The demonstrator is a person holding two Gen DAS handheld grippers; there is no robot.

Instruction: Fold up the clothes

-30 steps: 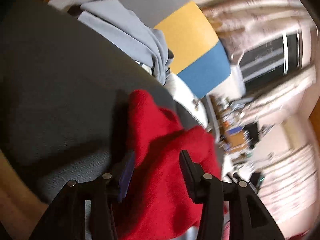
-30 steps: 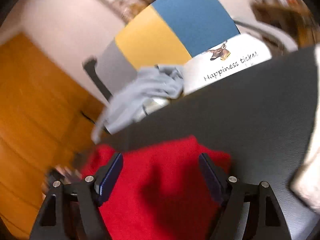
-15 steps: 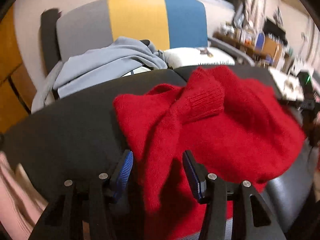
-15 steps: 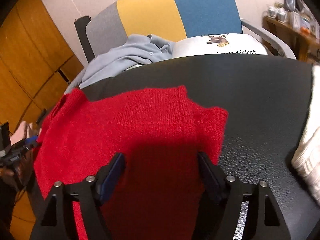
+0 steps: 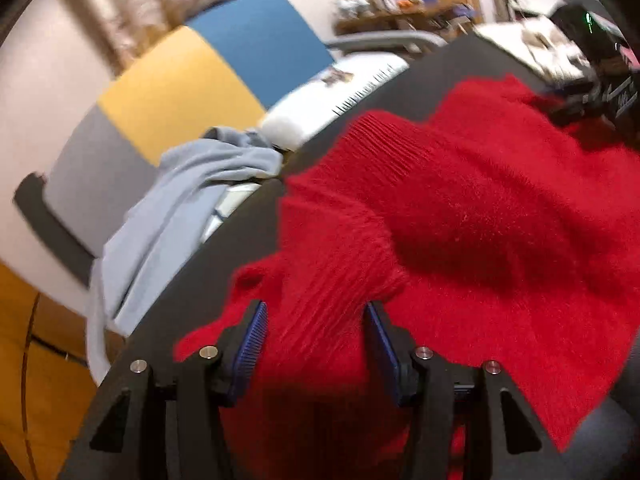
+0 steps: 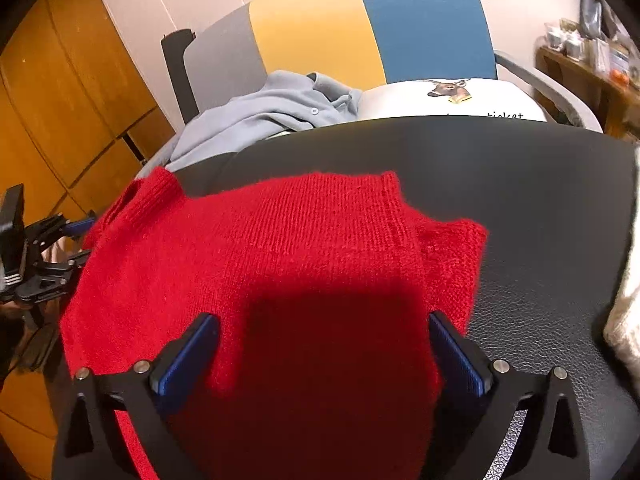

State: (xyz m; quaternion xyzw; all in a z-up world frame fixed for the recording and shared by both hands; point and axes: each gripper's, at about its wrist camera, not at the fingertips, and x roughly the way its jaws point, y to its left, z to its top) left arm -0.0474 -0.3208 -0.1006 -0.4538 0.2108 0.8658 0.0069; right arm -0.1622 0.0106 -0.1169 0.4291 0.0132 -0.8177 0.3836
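A red knitted sweater [image 6: 280,248] lies on the black leather table [image 6: 540,184], partly folded with a ribbed sleeve [image 5: 384,148] laid over its body. My left gripper [image 5: 316,324] stands open over the sweater's left edge, a raised fold of red knit [image 5: 320,280] between its blue pads. My right gripper [image 6: 320,344] is open wide above the sweater's near edge. The left gripper also shows at the left edge of the right wrist view [image 6: 44,252]. The right gripper appears at the far right of the left wrist view [image 5: 600,92].
A grey, yellow and blue chair [image 6: 360,28] stands behind the table. It holds a light blue shirt [image 6: 272,112] and a white printed T-shirt [image 6: 452,100]. A cream garment [image 6: 624,300] lies at the table's right edge. Orange wooden cabinets [image 6: 48,100] stand to the left.
The sleeve has been laid over the sweater's body and the sweater now lies flatter. My left gripper swung right and tilted. My right gripper opened a little wider.
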